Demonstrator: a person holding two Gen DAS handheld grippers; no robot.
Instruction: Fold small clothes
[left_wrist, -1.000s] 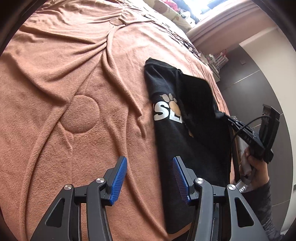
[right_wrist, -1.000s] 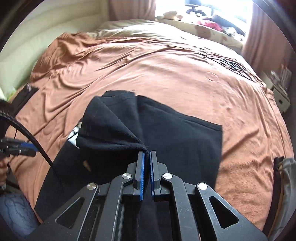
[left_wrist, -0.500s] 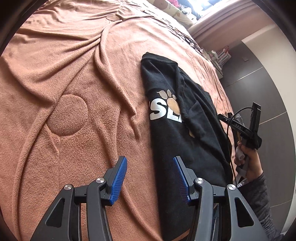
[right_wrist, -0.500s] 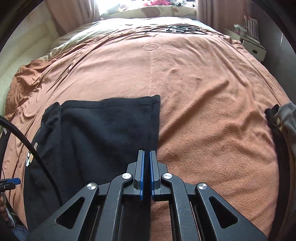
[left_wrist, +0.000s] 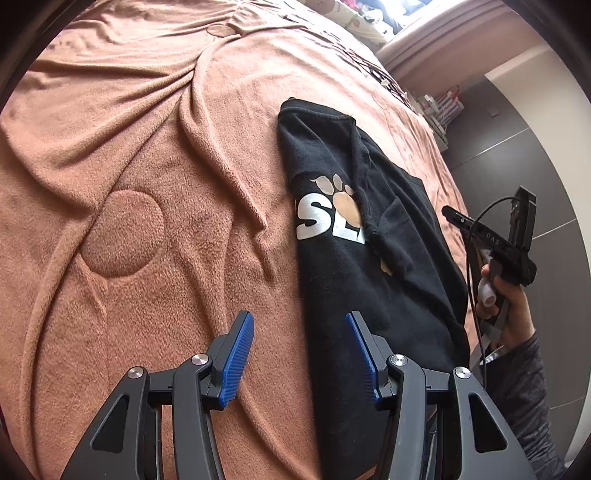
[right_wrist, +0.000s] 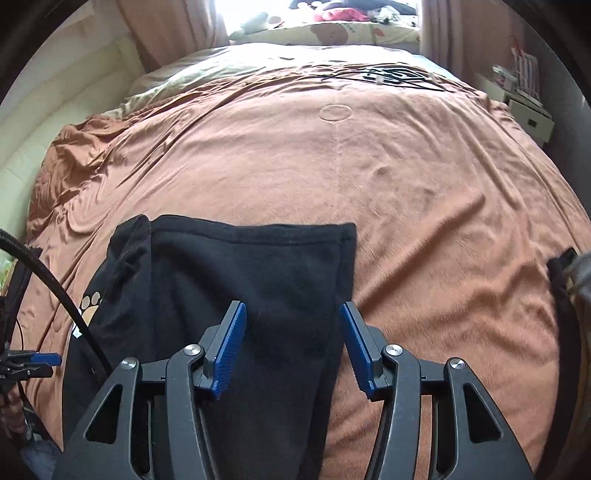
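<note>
Item: black T-shirt (right_wrist: 258, 280), partly folded, lying on the near part of the brown bedspread (right_wrist: 406, 177). Soft, light and limp, I judge; I would pinch a hemmed edge. My left gripper (left_wrist: 299, 350) and right gripper (right_wrist: 291, 343) both gape wide, holding nothing.

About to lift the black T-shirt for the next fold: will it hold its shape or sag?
The black T-shirt will likely sag: it is soft knit, creased where one side lies folded over. It probably drags rather than slides on the fuzzy brown blanket. Both tools are open, so nothing pins it.
</note>
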